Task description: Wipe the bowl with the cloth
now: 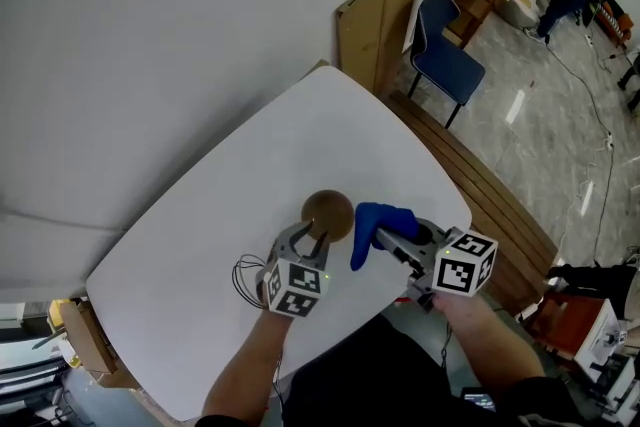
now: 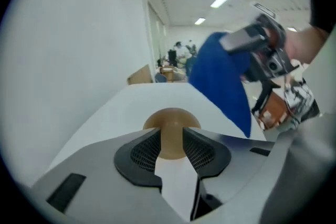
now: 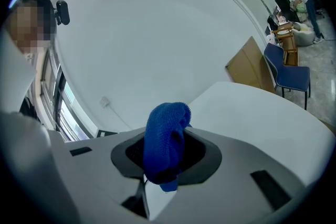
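On the white rounded table (image 1: 200,215), low and left of centre in the head view, my left gripper (image 1: 312,245) points at the small round brown bowl (image 1: 328,213). Its jaws are spread, and in the left gripper view the bowl shows in the gap just beyond the pads, with neither pad pressing it. The bowl sits on the tabletop near the frame's centre. Just to its right hangs the blue knitted cloth (image 1: 378,223), pinched between the jaws of my right gripper (image 1: 392,240).
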{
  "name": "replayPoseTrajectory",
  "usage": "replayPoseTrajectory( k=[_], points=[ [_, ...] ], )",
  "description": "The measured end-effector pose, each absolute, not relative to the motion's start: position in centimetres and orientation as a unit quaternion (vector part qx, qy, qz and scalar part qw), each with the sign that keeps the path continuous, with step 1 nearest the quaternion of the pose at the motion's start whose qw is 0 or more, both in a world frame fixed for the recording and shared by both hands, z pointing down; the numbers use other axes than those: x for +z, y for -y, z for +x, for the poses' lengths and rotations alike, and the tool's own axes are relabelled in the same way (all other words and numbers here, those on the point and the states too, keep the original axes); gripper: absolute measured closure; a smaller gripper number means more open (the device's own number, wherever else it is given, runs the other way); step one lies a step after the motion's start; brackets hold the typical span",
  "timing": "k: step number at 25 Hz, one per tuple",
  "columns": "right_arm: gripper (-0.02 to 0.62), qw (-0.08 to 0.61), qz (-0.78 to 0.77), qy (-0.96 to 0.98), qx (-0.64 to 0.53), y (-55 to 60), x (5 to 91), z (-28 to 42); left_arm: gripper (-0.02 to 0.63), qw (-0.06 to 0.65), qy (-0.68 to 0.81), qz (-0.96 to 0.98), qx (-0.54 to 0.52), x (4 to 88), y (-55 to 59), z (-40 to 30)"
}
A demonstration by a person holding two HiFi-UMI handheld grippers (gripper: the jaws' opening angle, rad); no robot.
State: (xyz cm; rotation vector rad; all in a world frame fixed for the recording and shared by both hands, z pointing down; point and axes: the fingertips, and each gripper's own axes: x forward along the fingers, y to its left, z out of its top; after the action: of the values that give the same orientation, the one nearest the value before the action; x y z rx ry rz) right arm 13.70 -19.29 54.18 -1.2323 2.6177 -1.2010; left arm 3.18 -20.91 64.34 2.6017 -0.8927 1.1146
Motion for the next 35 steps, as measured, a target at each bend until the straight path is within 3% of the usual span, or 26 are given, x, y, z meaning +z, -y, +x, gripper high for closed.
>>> replayPoseTrajectory(
  k=[4,12,16,18,26,35],
  points=[
    [0.518,0.004,-0.394,-0.835,-0.383,18.4,54.1,13.3,0.425,0.231,0.375,0.83,0.342,66.4,24.3,-0.1],
    [0.518,0.001,-0.38,-0.838,-0.391,17.6,54.4,12.6,0.427,0.309,0.352,0.813,0.346,69.0,24.7,1.1],
    [0.518,-0.005,-0.363,-0.842,-0.4,17.8,54.8,11.8,0.53,0.338,0.349,0.805,0.34,69.4,24.5,1.6],
    [0.518,-0.01,-0.352,-0.844,-0.404,17.9,55.1,11.4,0.584,0.336,0.349,0.804,0.345,69.3,24.5,1.9],
    [0.518,-0.004,-0.303,-0.873,-0.382,21.1,51.4,9.6,0.586,0.301,0.405,0.805,0.313,63.0,25.1,0.9],
    [0.518,0.004,-0.249,-0.915,-0.317,23.6,43.7,3.7,0.586,0.198,0.495,0.811,0.242,49.1,25.4,-2.2]
  ],
)
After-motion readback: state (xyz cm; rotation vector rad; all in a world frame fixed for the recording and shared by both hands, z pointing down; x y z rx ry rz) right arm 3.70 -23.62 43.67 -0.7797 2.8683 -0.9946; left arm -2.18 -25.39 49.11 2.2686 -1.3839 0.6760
